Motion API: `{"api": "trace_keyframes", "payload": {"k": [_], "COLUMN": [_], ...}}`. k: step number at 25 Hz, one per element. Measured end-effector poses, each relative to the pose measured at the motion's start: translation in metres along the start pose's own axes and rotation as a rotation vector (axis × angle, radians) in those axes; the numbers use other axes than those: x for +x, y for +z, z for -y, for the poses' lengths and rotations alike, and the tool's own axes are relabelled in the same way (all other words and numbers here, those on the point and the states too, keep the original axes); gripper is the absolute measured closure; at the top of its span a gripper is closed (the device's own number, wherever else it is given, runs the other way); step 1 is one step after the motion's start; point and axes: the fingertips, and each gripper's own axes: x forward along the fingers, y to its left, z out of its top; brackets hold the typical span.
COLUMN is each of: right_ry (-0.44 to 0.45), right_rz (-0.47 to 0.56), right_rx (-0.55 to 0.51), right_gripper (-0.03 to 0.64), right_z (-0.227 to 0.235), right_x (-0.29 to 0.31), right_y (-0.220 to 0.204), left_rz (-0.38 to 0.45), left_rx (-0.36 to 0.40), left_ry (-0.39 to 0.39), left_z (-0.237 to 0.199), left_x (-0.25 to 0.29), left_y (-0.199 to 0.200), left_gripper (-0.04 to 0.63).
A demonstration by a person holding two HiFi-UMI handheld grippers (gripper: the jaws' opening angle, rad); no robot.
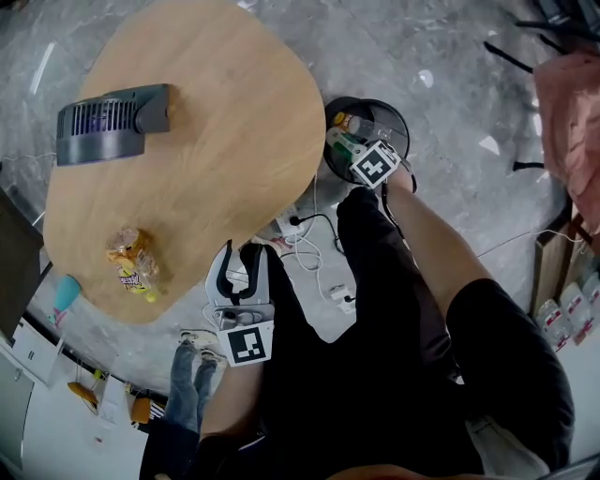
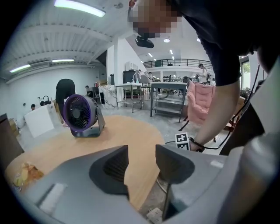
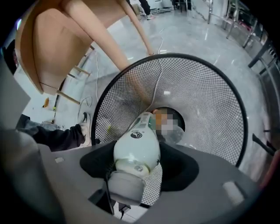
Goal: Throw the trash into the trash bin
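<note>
1. Bright, even indoor light. Ceiling strips (image 2: pixel 78 8) slightly blown out.
2. Floor (image 1: pixel 427 78) glossy, with pale glare patches.
3. Counter (image 1: pixel 216 141) evenly lit; shadows soft.
4. Both gripper views: strong fisheye bend, black corners.
5. Bin (image 3: pixel 210 109) mesh sharp. Bottle (image 3: pixel 135 146) soft at its near end.

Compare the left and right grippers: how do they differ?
The left gripper is open and empty; the right gripper is clamped on a white bottle. The left gripper points across the wooden table; the right gripper points down into the mesh trash bin. Both carry marker cubes.
</note>
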Motion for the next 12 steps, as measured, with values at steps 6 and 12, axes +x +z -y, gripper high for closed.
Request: {"api": "trace_keyframes", "payload": {"k": [6,12], "right_ry": [-0.007,-0.027], "right_rz": [-0.043,0.084], "right_rx": [-0.142,-0.097], "right_gripper": [0.282,0.230], "right_z": [-0.001,-0.003], "right_x": [0.024,0.002], "right_y": [0.007,0.018], "left_rz": [-0.012,-0.016], "left_rx": [0.007,0.013], "left_ry": [-0.032,-0.075], "left_z": [0.004,0.010], "left_x": [0.002,0.003], "left_y": [-0.010,-0.015], "left_gripper": [0.394,0.425]}}
